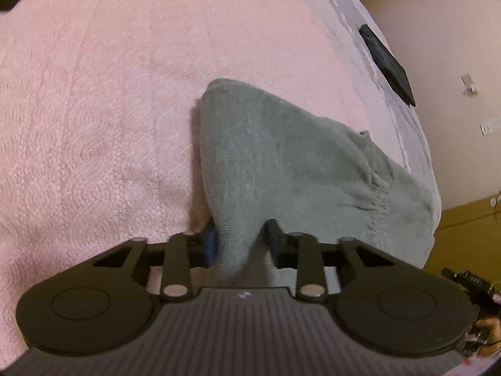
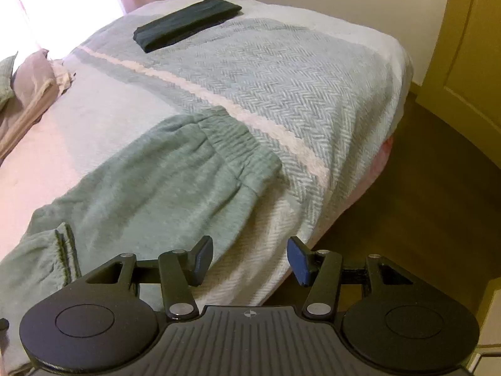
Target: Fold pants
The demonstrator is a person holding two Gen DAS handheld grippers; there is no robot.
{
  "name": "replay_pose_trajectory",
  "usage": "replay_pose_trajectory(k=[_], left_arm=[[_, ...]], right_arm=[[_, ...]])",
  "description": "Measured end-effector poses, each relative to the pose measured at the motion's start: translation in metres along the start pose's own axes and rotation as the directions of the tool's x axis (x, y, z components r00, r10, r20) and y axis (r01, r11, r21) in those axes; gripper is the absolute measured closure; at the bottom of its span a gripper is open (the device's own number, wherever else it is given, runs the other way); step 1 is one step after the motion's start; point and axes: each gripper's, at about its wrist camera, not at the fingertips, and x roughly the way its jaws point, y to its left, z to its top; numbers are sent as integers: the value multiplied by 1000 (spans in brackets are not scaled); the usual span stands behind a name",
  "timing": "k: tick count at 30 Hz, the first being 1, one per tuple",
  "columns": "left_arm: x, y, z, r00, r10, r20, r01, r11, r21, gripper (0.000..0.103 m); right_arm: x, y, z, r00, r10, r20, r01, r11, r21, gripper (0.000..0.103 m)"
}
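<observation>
Pale green sweatpants (image 1: pixel 281 163) lie on the bed, and one end rises in a lifted peak toward the left wrist camera. My left gripper (image 1: pixel 243 239) is shut on that bunched fabric, which fills the gap between its fingers. In the right wrist view the pants (image 2: pixel 162 181) stretch from a gathered elastic waistband (image 2: pixel 238 144) at centre to a cuff (image 2: pixel 62 247) at lower left. My right gripper (image 2: pixel 250 260) is open with nothing between its fingers. It hovers over the bed's near edge, just right of the pants.
A pink textured blanket (image 1: pixel 94 94) covers the left of the bed and a grey herringbone blanket (image 2: pixel 297 87) the right. A dark folded garment (image 2: pixel 184 25) lies at the far end. Pillows (image 2: pixel 28 84) sit far left. Brown floor (image 2: pixel 407 203) and a yellow cupboard (image 2: pixel 469 47) lie beyond the bed edge.
</observation>
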Motion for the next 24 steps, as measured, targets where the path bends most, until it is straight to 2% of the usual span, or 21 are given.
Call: replay_pose_trajectory(k=[4,7,9,14,19,21,23,24], left_arm=[[-15,-31,-3,996,83,32,-83,997,-6,93],[-35,-86,-4,983,154,95,-162,984,79,94],[-46,-123,-7,978,168,124,-179,980,83,94],[-60,-239,-24,946,240,219,-273,953,134,94],[-40,-377,-46,919,277,280,-340,917,209,94],[-18,-425,-52,924,254,285,-326,914,241,93],[9,-467,-61,941,215,262,-285,921,264,92],[26,-485,-66,955,183,235,-244,932,267,86]], right_arm=[[0,-5,15,998,-57,-39,57,998,-3,53],[-4,-19,33,996,-83,-35,83,997,-11,53],[-7,-35,48,997,-75,-32,74,997,-12,53],[5,-78,90,998,-6,-69,4,1000,-29,53],[11,-127,144,993,78,-89,-86,993,-86,53],[10,-151,165,993,92,-75,-100,989,-106,53],[9,-174,182,993,98,-68,-105,988,-113,53],[8,-186,189,993,105,-63,-111,987,-113,53]])
